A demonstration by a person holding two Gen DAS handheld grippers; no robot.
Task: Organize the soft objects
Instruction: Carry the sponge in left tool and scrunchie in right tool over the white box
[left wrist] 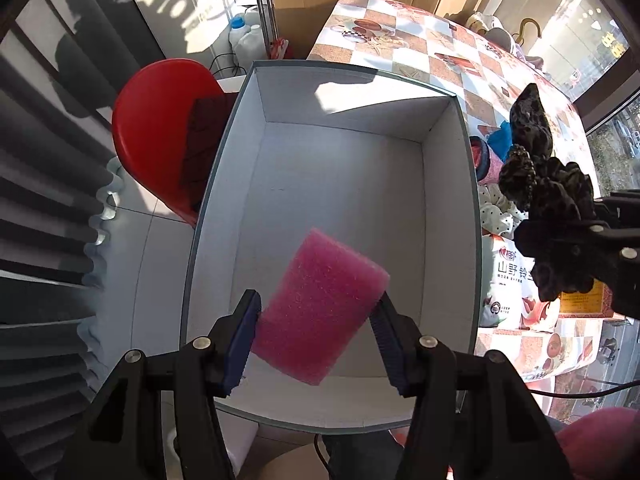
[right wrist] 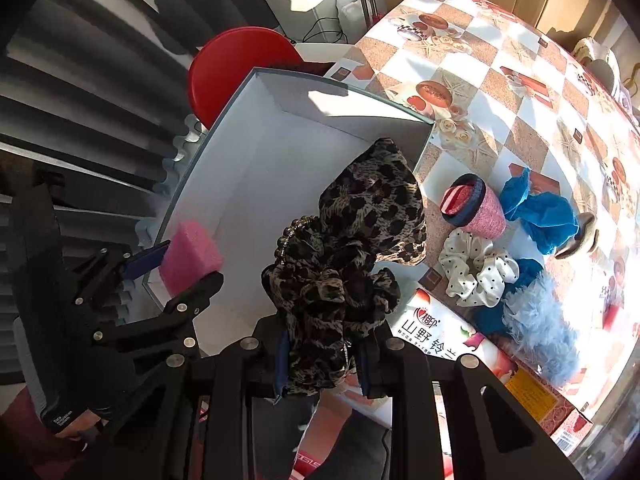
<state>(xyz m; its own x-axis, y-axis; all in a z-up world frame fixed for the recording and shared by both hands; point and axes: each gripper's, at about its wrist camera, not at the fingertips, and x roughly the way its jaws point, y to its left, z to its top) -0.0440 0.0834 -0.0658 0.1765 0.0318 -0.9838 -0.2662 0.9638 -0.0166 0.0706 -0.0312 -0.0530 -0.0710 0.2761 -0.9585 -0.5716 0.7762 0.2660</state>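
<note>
My left gripper (left wrist: pixel 316 336) is shut on a pink sponge (left wrist: pixel 320 304), held over the inside of a large white box (left wrist: pixel 344 184). From the right wrist view the same sponge (right wrist: pixel 190 258) hangs at the box's (right wrist: pixel 256 168) left wall. My right gripper (right wrist: pixel 322 364) is shut on a leopard-print scrunchie (right wrist: pixel 352 256) with a long cloth tail, above the box's right edge. That scrunchie (left wrist: pixel 548 184) shows at the right of the left wrist view.
On the checked tablecloth (right wrist: pixel 500 92) lie a white dotted scrunchie (right wrist: pixel 476 268), a pink and navy roll (right wrist: pixel 472 206), blue cloth (right wrist: pixel 536 212) and a fluffy blue piece (right wrist: pixel 540 328). A tissue pack (right wrist: pixel 452 348) sits near them. A red chair (left wrist: pixel 160 132) stands left of the box.
</note>
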